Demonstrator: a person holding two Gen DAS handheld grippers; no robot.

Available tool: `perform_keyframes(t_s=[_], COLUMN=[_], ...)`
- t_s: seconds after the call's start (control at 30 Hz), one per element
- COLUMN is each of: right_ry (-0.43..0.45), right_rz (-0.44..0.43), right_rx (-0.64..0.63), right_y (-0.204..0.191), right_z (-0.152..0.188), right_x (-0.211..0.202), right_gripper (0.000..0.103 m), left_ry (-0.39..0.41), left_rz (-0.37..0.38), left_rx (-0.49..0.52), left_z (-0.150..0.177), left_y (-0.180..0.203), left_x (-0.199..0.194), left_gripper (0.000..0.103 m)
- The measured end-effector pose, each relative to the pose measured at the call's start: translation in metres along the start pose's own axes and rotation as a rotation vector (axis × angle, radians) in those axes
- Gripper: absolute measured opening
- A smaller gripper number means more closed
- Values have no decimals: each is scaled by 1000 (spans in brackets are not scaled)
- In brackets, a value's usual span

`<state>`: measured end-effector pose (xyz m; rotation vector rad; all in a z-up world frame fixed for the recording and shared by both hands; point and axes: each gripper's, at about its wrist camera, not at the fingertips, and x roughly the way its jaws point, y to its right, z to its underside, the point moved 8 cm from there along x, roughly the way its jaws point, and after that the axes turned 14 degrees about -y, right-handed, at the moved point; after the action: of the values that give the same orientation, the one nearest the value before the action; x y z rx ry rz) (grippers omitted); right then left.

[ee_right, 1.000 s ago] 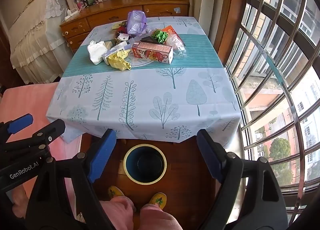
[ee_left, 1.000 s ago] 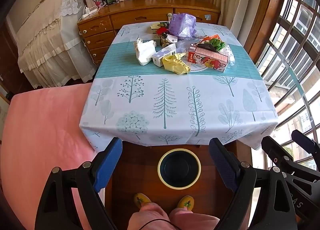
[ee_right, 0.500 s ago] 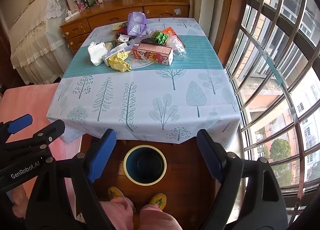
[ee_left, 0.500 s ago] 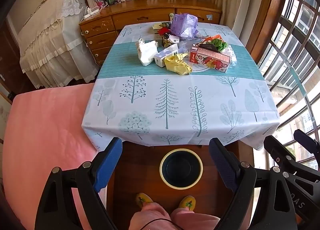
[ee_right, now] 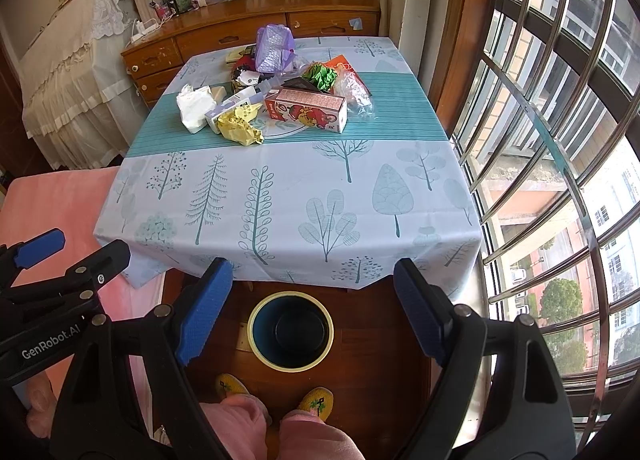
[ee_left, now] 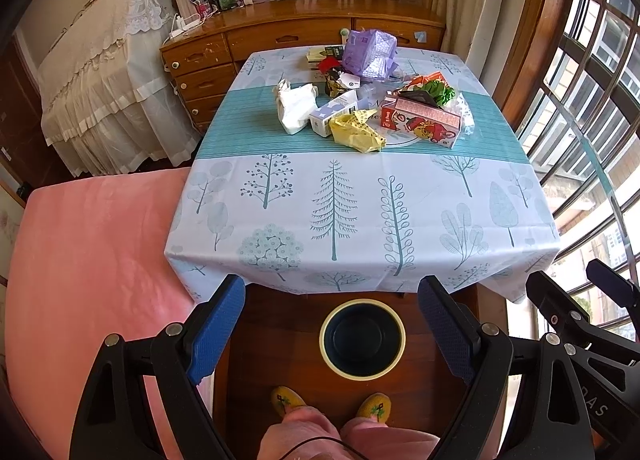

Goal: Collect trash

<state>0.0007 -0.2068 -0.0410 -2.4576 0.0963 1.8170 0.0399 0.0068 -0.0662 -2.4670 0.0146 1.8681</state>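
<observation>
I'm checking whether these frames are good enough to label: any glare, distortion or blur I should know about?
Left wrist view: strong fisheye bending of the window bars, glare on the dresser top, trash pile sharp. Right wrist view: window bright and partly blown out, tablecloth evenly lit, bin dark inside.

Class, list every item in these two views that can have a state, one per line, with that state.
left gripper: open, holding nothing
right gripper: open, holding nothing
bin: upright on the floor, looks empty
red carton: lying on its side
yellow wrapper: crumpled
white tissue: crumpled
dresser drawers: shut
</observation>
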Motion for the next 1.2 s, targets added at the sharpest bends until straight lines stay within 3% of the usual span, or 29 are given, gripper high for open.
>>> perform_keyframes(t_s=[1.2], right_ry=[4], right_rz=[-11], right_rx=[-12], right_y=[-7], right_z=[-7], right_x=[-5], right_gripper=[81], left_ry=[11], left_rz=[35], left_rx=[-1], left_z=[2], left_y=[10], left_x=[-4], left_gripper=[84])
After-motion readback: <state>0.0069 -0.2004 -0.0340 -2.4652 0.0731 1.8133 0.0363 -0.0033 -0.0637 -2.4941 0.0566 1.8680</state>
